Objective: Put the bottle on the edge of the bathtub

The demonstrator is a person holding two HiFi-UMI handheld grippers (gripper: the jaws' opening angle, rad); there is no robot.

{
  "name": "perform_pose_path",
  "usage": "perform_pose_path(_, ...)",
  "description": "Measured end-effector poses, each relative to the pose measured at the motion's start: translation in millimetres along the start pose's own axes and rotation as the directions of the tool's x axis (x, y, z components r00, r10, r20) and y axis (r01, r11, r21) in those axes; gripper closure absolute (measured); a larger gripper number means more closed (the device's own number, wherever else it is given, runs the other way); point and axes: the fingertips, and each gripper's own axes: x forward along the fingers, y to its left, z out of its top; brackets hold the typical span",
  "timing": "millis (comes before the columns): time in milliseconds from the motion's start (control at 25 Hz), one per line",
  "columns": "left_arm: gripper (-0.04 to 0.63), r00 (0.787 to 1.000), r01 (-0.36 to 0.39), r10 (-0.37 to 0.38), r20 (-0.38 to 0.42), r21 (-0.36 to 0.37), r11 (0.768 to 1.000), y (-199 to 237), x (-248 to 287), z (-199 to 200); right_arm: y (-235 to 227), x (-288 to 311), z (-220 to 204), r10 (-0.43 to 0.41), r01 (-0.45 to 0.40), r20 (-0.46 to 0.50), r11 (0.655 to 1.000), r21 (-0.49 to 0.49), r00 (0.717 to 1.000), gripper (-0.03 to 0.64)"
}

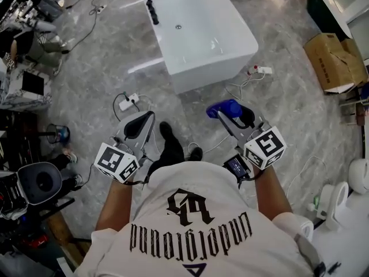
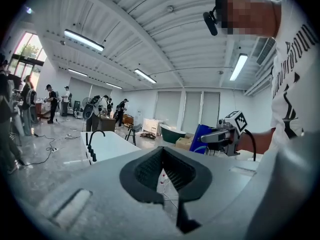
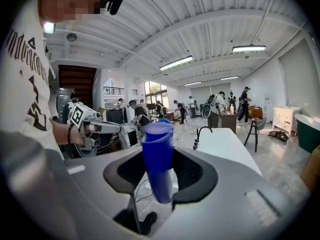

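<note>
A blue bottle (image 1: pixel 223 108) (image 3: pixel 158 154) stands upright between the jaws of my right gripper (image 1: pixel 230 112) (image 3: pixel 160 160), which is shut on its body, held at waist height over the floor. The white bathtub (image 1: pixel 202 39) (image 3: pixel 227 140) lies ahead on the grey floor, well apart from the bottle, with a black faucet (image 1: pixel 151 7) (image 3: pixel 198 134) at its left rim. My left gripper (image 1: pixel 140 124) (image 2: pixel 162 156) hangs to the left, its pads meeting at the tips with nothing in them. The left gripper view also shows the bathtub (image 2: pixel 112 145) and the bottle (image 2: pixel 202 136).
Power strips (image 1: pixel 262 70) (image 1: pixel 128 103) and cables lie on the floor between me and the tub. A cardboard box (image 1: pixel 334 59) sits at the right, white toilets (image 1: pixel 354 180) at the lower right, chairs and equipment (image 1: pixel 37 180) at the left. People stand far back.
</note>
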Motion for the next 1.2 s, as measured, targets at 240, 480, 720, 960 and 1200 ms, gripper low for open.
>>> perform_pose_path(240,0.589,1.000,0.005,-0.005,-0.009,-0.017,1.000,49,31,7,-26,40,13,-0.010,0.010,-0.018,1.000,0.002,1.000,0.462)
perform_pose_path(480,0.590,1.000,0.019,-0.019,-0.014,-0.001,1.000,120,54,19,-50,109,36,-0.031,0.031,-0.017,1.000,0.001,0.999,0.461)
perform_pose_path(720,0.589,1.000,0.026,-0.025,-0.014,0.016,1.000,196,55,35,-56,179,68,-0.040,0.040,-0.012,0.999,-0.035,0.999,0.461)
perform_pose_path(960,0.590,1.000,0.031,-0.031,-0.003,0.030,0.999,252,52,44,-57,229,84,-0.062,0.061,-0.016,0.997,-0.052,0.998,0.460)
perform_pose_path(1200,0.590,0.999,0.034,-0.034,0.006,0.011,0.999,273,52,48,-58,261,91,-0.038,0.035,-0.043,0.997,-0.065,0.998,0.460)
